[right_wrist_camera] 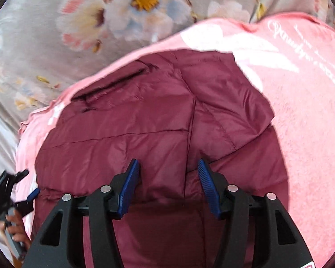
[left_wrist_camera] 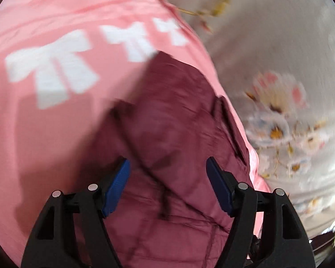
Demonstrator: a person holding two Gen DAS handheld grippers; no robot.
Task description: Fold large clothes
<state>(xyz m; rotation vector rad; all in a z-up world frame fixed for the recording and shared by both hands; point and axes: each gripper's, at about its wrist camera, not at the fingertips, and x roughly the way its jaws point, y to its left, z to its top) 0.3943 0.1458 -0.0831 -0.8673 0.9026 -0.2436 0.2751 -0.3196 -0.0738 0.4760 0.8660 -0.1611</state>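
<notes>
My left tool (left_wrist_camera: 168,170) hangs released, blue pads apart above the maroon quilted puffer jacket (right_wrist_camera: 134,120); my right tool (right_wrist_camera: 168,172) is likewise unclenched, gripping nothing. The jacket lies folded on a pink fleece blanket with white bows (left_wrist_camera: 55,33), spread over the grey floral bedsheet (right_wrist_camera: 44,44).

Bed w/ grey floral-print sheet (right_wrist_camera: 44,51), big pale pink/white/blue blossoms w/ yellow centres. Directly on it: pink fleece blanket (right_wrist_camera: 312,116) w/ white bow prints (left_wrist_camera: 53,67) & white script lettering, edge running diagonally across sheet. On blanket, not touching sheet: maroon quilted puffer jacket (right_wrist_camera: 122,134), near side, partly folded, sheet showing far & left of it.
</notes>
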